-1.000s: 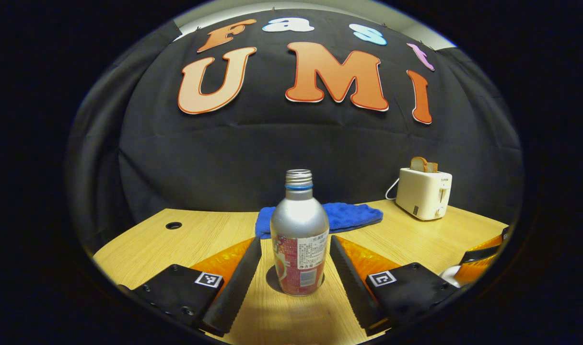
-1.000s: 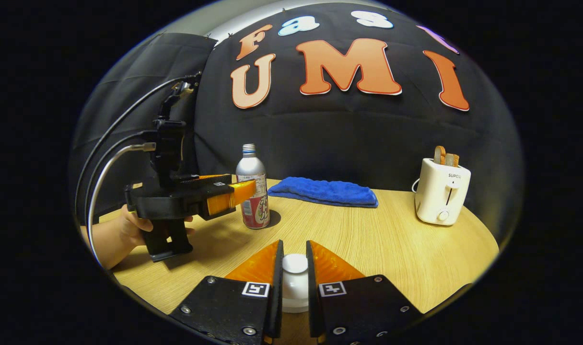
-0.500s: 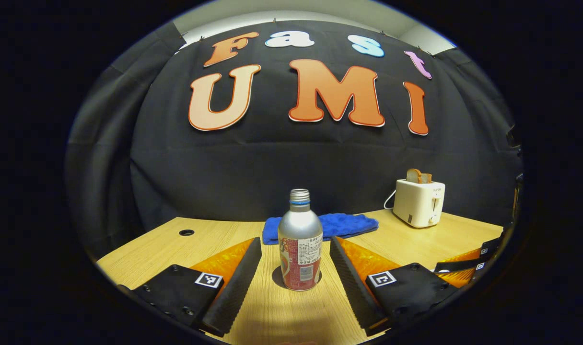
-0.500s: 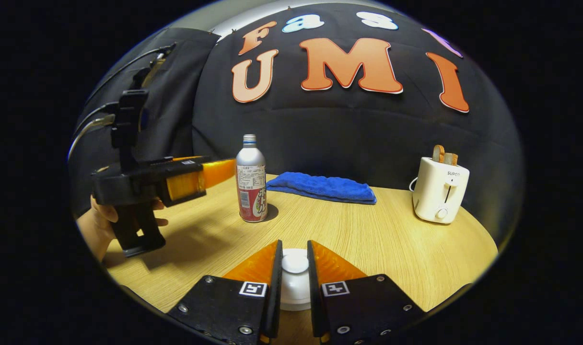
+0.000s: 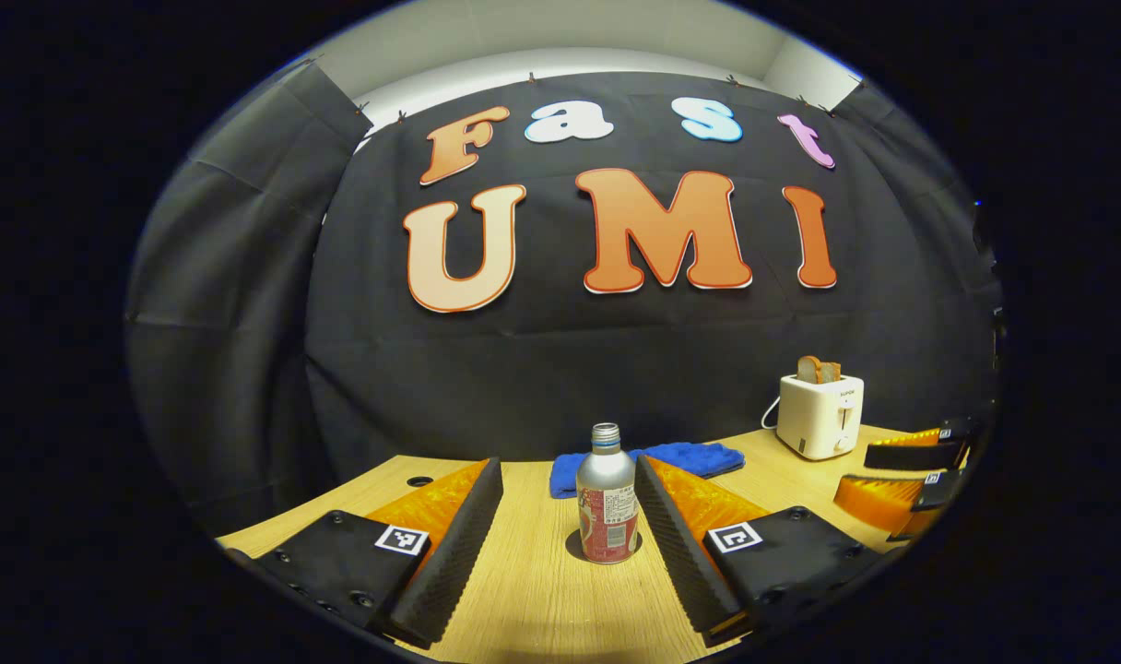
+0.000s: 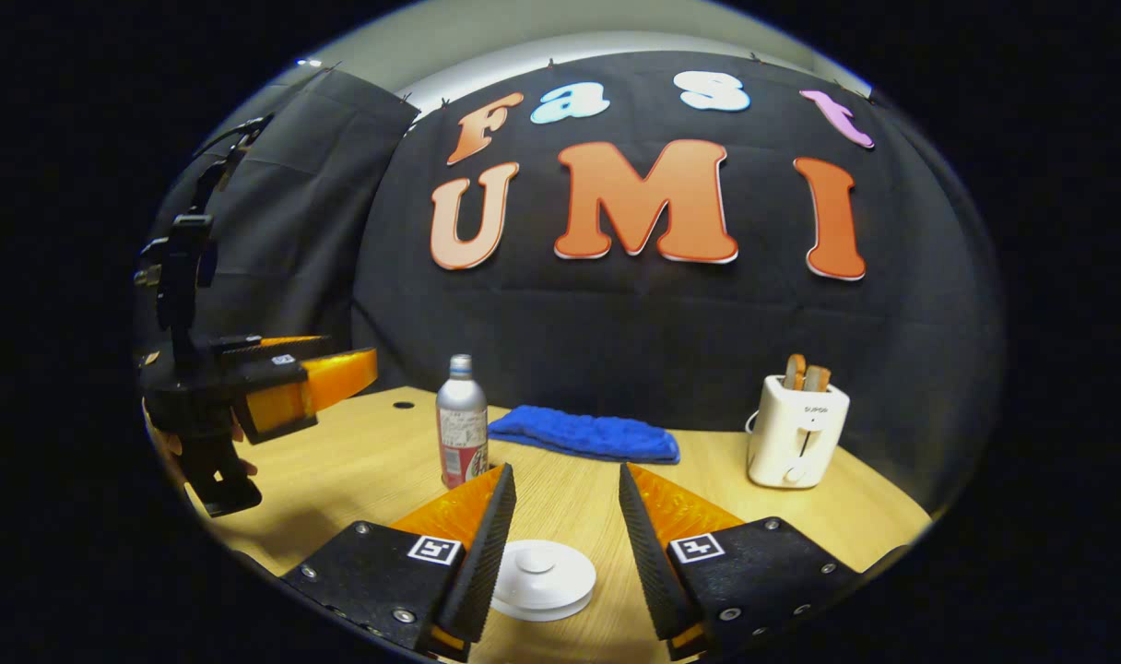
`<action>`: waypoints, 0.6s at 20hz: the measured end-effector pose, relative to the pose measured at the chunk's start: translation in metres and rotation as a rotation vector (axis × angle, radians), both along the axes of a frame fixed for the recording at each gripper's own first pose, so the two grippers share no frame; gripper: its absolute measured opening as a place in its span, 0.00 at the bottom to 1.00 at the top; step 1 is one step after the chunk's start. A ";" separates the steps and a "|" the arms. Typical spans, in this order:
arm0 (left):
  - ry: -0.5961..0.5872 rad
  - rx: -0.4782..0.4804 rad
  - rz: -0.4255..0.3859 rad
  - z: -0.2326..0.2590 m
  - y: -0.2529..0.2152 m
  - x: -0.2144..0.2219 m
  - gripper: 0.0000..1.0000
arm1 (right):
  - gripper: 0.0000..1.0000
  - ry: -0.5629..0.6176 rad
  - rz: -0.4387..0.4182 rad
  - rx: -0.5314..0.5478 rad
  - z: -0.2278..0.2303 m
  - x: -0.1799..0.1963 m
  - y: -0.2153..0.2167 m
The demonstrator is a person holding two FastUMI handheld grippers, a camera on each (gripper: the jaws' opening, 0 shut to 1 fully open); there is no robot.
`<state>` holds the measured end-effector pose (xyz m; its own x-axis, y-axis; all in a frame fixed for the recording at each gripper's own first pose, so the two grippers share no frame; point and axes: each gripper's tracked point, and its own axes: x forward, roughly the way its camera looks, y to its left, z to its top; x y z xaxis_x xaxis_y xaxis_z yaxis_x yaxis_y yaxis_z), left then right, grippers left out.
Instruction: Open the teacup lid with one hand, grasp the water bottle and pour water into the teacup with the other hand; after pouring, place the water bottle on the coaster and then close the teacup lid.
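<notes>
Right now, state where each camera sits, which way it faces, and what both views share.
Left gripper view: rides the left gripper, open, facing the water bottle on its coaster.
Right gripper view: rides the right gripper, open above the teacup lid; a hand holds the other gripper.
Shared: bottle, blue towel, toaster, table.

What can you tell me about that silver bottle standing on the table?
The bottle looks like metal: a silver rounded shoulder, a narrow threaded neck with a blue ring, no cap, and a red and white label round its lower half. It stands upright on a dark round coaster on the wooden table, in front of a blue cloth. Nothing grips it: the left gripper is open, its fingers apart on either side and nearer the camera.
</notes>
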<state>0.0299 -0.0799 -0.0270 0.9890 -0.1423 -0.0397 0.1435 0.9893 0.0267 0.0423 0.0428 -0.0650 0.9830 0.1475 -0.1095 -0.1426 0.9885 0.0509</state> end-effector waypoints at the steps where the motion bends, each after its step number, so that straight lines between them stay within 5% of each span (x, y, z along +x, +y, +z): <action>1: -0.004 0.003 0.010 0.003 0.003 -0.007 0.94 | 0.73 -0.024 -0.017 0.001 0.010 -0.002 -0.007; 12: -0.061 -0.037 0.029 0.040 0.000 -0.065 0.94 | 0.80 -0.151 -0.115 0.004 0.064 -0.040 -0.053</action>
<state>-0.0355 -0.0796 0.0128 0.9932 -0.1138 0.0257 0.1139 0.9935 -0.0021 0.0023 -0.0098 -0.0005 0.9986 0.0336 0.0409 -0.0353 0.9985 0.0412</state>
